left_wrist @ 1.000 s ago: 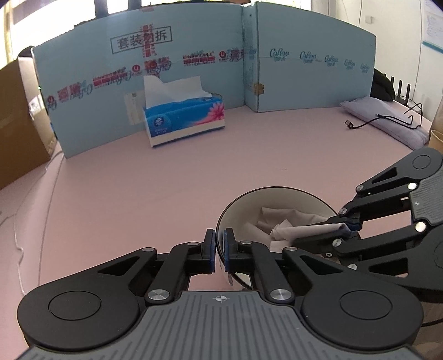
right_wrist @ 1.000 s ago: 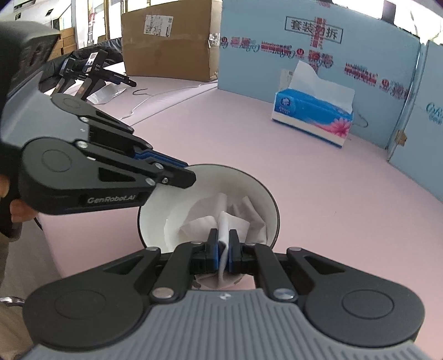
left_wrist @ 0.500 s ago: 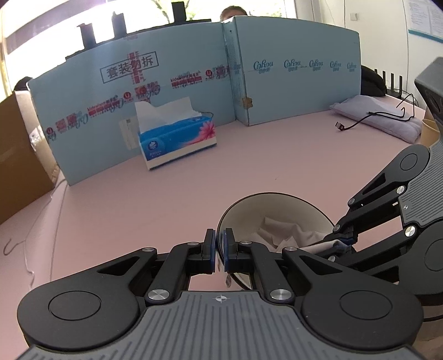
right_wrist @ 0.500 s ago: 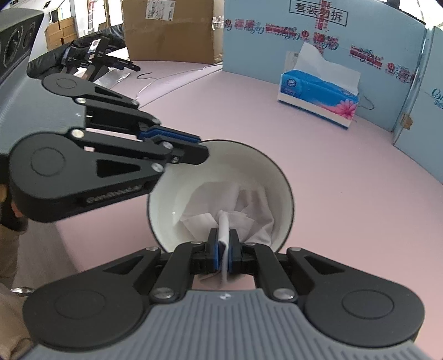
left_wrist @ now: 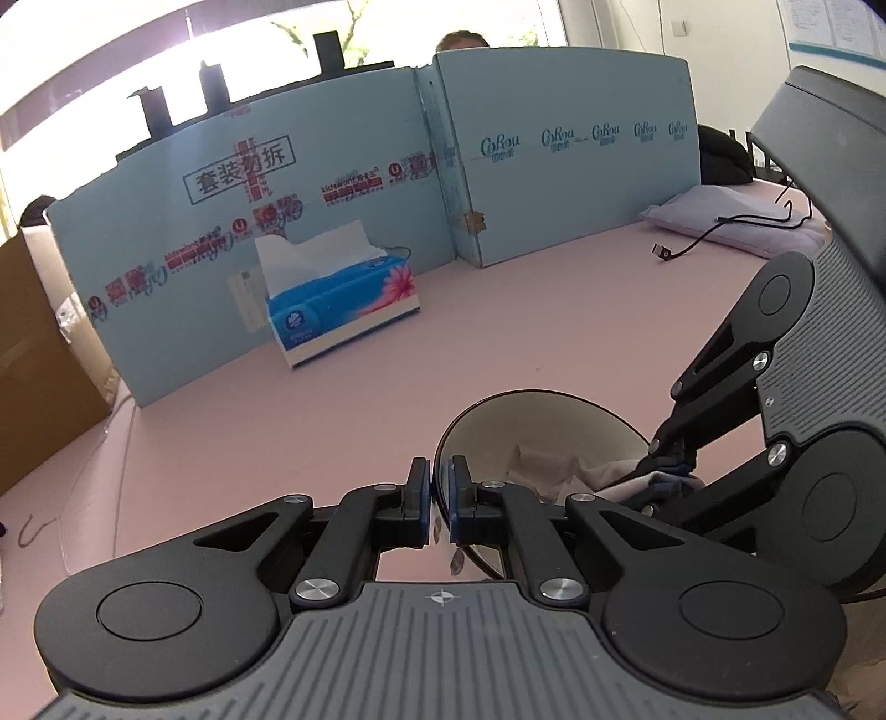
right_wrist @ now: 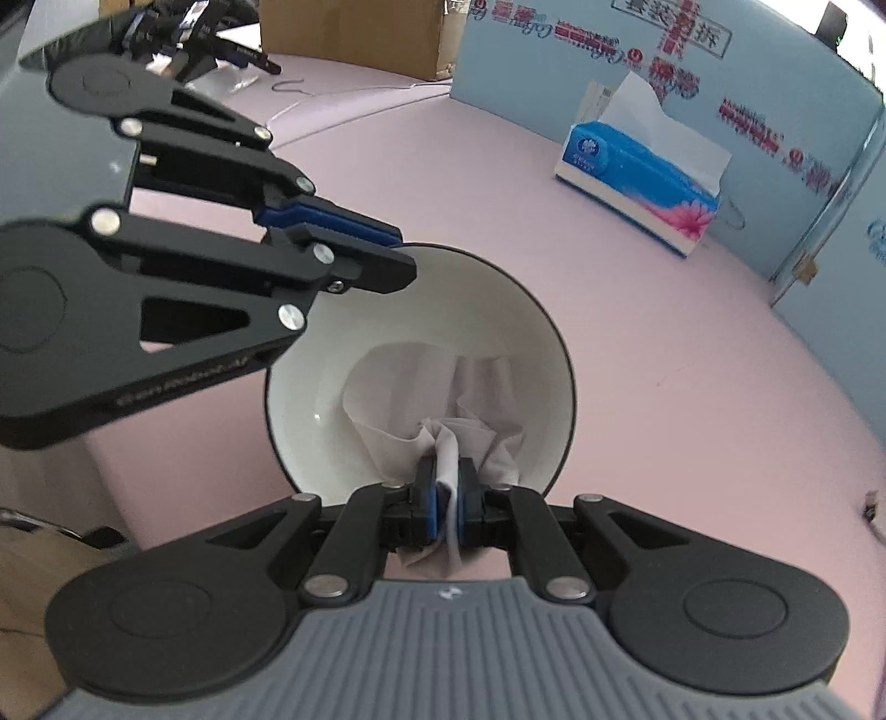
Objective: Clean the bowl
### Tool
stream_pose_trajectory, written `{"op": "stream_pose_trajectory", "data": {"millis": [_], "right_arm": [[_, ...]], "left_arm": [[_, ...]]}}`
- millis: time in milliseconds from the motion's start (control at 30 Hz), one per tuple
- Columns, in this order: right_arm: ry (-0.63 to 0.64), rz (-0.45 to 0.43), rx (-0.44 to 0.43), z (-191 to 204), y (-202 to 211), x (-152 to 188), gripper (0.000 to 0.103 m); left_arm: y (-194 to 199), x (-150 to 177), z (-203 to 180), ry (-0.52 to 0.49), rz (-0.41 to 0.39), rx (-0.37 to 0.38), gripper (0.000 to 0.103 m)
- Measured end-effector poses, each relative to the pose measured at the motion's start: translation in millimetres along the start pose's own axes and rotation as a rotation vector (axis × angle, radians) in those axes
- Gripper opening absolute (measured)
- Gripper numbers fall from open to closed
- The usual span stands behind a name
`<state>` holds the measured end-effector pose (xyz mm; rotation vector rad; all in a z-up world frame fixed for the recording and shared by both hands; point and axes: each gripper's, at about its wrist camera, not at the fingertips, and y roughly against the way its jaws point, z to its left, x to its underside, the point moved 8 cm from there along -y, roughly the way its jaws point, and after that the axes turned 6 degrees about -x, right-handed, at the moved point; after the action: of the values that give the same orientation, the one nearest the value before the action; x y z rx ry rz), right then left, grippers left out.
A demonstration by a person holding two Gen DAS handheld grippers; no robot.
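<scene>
A bowl [left_wrist: 531,426] [right_wrist: 443,310], white inside with a dark rim, is held tilted above the pink table. My left gripper [left_wrist: 440,495] is shut on its rim; it also shows in the right wrist view [right_wrist: 382,255] at the bowl's upper left edge. My right gripper [right_wrist: 447,493] is shut on a crumpled white tissue [right_wrist: 410,410] that lies against the inside of the bowl. In the left wrist view the right gripper [left_wrist: 667,462] reaches into the bowl from the right with the tissue [left_wrist: 559,476].
A blue tissue box [left_wrist: 338,299] [right_wrist: 642,183] stands at the back before blue cardboard panels [left_wrist: 554,144]. A black cable [left_wrist: 714,232] and a folded cloth [left_wrist: 731,216] lie at the far right. A brown carton [right_wrist: 360,27] stands behind the table.
Both grippers have lifted and tilted the bowl, so its opening faces the right wrist camera more. The tissue has slid deeper toward the bowl's bottom. Both grips are unchanged.
</scene>
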<state>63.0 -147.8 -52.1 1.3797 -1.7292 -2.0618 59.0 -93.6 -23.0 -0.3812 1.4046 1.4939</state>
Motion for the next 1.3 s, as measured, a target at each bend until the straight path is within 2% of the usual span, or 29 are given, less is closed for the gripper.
{"op": "stream_pose_trajectory", "data": {"millis": [267, 567, 867, 1000, 1033, 1100, 1300], "right_arm": [[0.043, -0.057, 0.096, -10, 1, -12, 0.007], [0.035, -0.044, 0.072, -12, 3, -11, 0.007], [0.027, -0.061, 0.044, -3, 0, -16, 0.007], [0.016, -0.069, 0.037, -1, 0, -15, 0.007], [0.015, -0.073, 0.035, 0, 1, -14, 0.007], [0.014, -0.080, 0.030, 0, 1, -15, 0.007], [-0.015, -0.096, 0.019, -2, 2, -10, 0.007]], "left_arm": [[0, 1, 2, 0.011, 0.009, 0.003, 0.008], [-11, 2, 10, 0.042, 0.033, 0.017, 0.008], [-17, 14, 12, 0.104, 0.075, 0.029, 0.029], [-17, 18, 12, 0.135, 0.081, 0.036, 0.029], [-20, 18, 12, 0.137, 0.083, 0.041, 0.027], [-31, 21, 15, 0.158, 0.118, 0.051, 0.016], [-34, 19, 18, 0.167, 0.122, 0.084, 0.013]]}}
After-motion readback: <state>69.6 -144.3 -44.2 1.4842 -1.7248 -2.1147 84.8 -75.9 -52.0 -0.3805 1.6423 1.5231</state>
